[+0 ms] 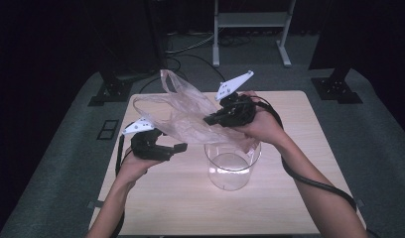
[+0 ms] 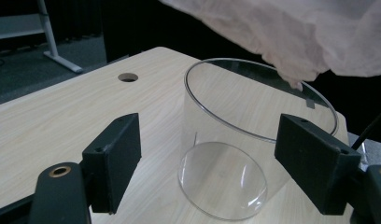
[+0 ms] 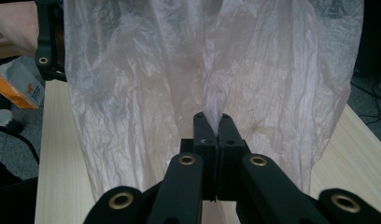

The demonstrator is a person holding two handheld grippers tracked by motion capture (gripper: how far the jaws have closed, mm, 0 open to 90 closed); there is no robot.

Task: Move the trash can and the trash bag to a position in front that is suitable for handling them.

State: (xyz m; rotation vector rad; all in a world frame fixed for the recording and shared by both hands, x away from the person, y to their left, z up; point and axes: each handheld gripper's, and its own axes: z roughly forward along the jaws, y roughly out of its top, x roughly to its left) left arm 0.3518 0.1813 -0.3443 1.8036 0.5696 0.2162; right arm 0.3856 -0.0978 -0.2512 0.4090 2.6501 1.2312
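Note:
A thin, see-through plastic bag [image 1: 183, 111] hangs in the air over the table. My right gripper [image 1: 210, 119] is shut on its film, and in the right gripper view the jaws pinch a fold of the bag [image 3: 202, 70] between them, with the right gripper [image 3: 213, 122] pointing into it. A clear round container [image 1: 232, 167] stands upright on the table, below the bag's lower end. My left gripper [image 1: 179, 147] is open, held above the table just left of the container. In the left gripper view the container [image 2: 244, 154] sits beyond the open left gripper [image 2: 221, 158], with the bag [image 2: 296, 32] hanging above.
The light wooden table [image 1: 180, 203] has a small round hole [image 2: 128, 77] near its far side. Black stands [image 1: 108, 89] and a metal frame [image 1: 250, 29] rise behind the table. An orange and white box [image 3: 20, 86] lies off the table's edge in the right gripper view.

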